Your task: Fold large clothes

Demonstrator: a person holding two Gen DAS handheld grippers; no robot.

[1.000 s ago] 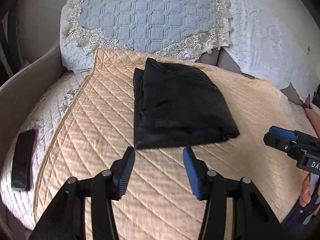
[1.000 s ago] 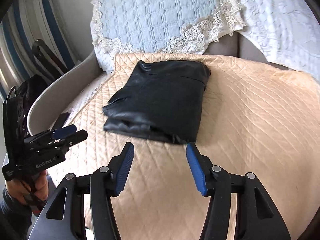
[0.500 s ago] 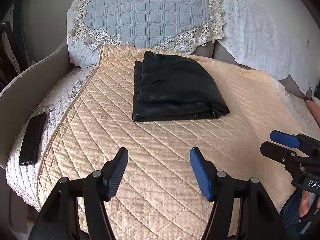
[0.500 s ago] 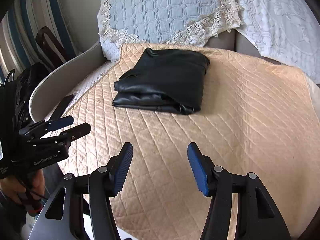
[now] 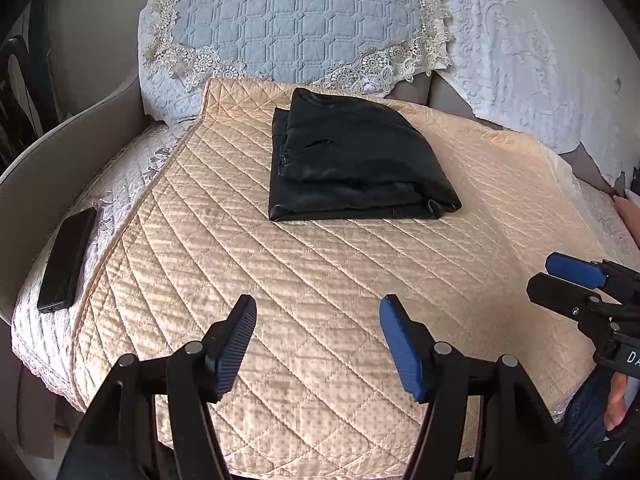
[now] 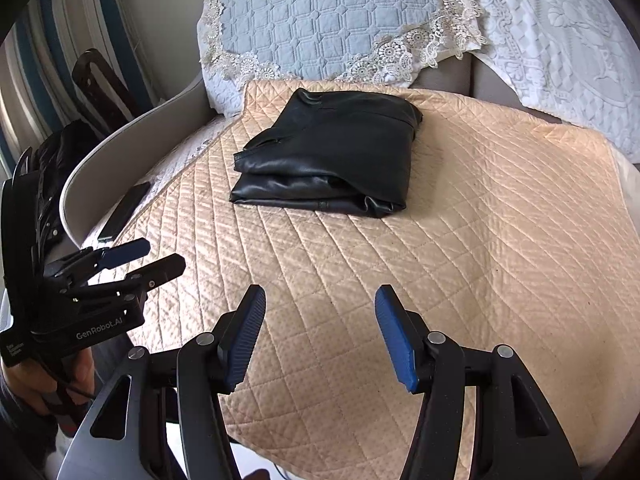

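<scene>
A black leather-like garment (image 5: 356, 160) lies folded into a compact rectangle on the beige quilted cover (image 5: 320, 280), toward the back; it also shows in the right wrist view (image 6: 332, 156). My left gripper (image 5: 318, 336) is open and empty, well in front of the garment above the cover's near part. My right gripper (image 6: 320, 328) is open and empty, also well short of the garment. The right gripper shows at the right edge of the left wrist view (image 5: 568, 280). The left gripper shows at the left of the right wrist view (image 6: 140, 260).
A black phone (image 5: 66, 256) lies on the white lace cover at the left edge, also in the right wrist view (image 6: 124, 210). A blue quilted cushion (image 5: 296, 20) with lace trim and white lace fabric (image 5: 512, 60) stand behind. A curved grey armrest (image 5: 52, 168) bounds the left side.
Both grippers have pulled back from the folded garment, which now lies farther away and untouched. Both stay open.
</scene>
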